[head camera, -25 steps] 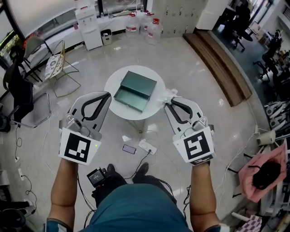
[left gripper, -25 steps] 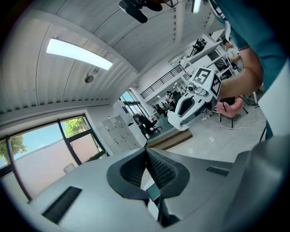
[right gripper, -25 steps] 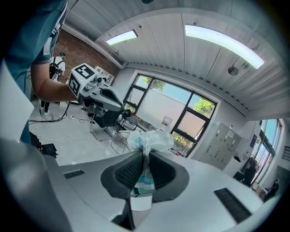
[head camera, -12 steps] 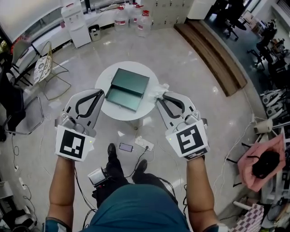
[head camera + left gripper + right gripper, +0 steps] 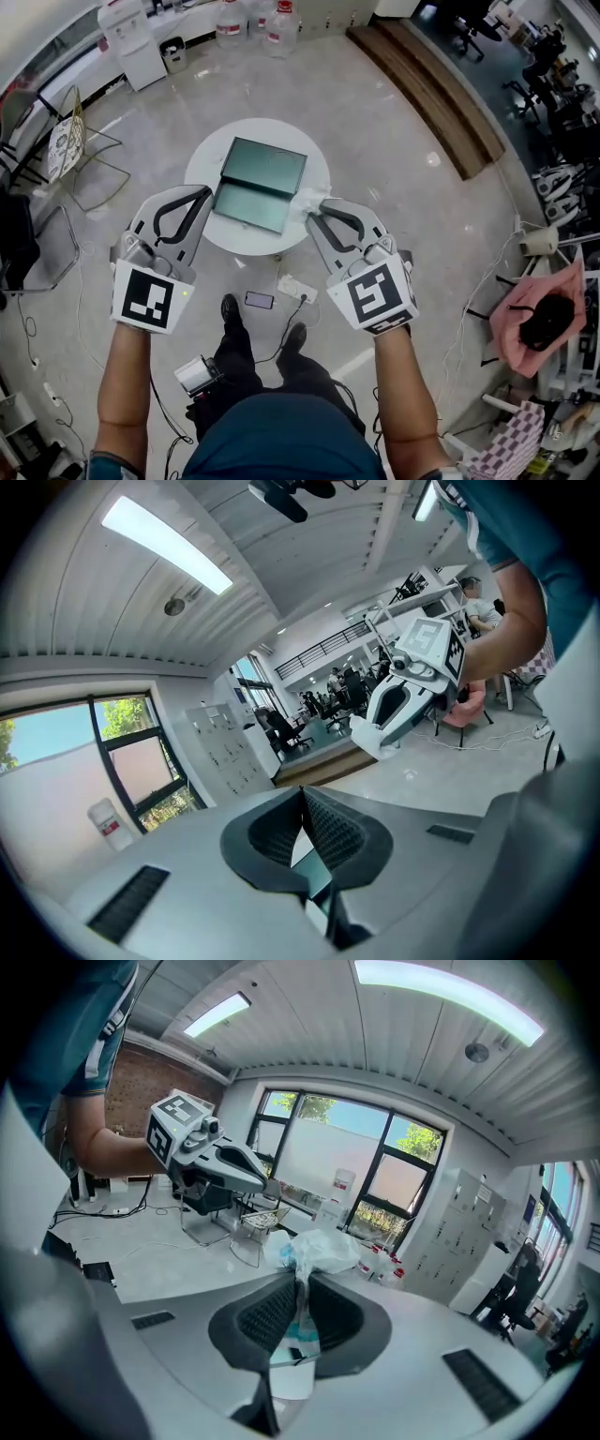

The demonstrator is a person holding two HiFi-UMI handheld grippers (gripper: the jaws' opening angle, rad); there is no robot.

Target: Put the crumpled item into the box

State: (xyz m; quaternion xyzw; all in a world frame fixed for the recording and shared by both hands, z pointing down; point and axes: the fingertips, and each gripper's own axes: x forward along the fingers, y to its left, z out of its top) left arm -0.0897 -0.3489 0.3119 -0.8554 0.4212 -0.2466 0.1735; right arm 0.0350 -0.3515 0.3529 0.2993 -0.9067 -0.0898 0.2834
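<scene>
One round white counter (image 5: 267, 242) stands on the pale floor and carries one dark green box (image 5: 261, 183), which lies open with its lid folded back and fills the middle of the counter. Two hand-held grippers reach toward the counter from the near side, each with one marker cube at its rear. The left gripper (image 5: 204, 193) is at the counter's left edge; its two black ribbed fingers (image 5: 336, 834) are pressed together with nothing between them. The right gripper (image 5: 312, 211) is at the counter's right edge, and its two fingers (image 5: 265, 1314) stand narrowly apart, pinched on the one crumpled white plastic item (image 5: 311, 1249), which bunches out past the fingertips and shows a little blue print lower down. In the head view that item is over the counter's right rim, just beside the box and outside it. On the floor just nearer than the counter lie one black phone (image 5: 260, 300) and one white power strip (image 5: 298, 290), side by side with cables trailing from them. Beyond the counter, well apart from it, stand two clear water bottles with red caps (image 5: 279, 11) and one white water dispenser (image 5: 122, 37). Far to the counter's right sits one pink bag (image 5: 544, 319).
</scene>
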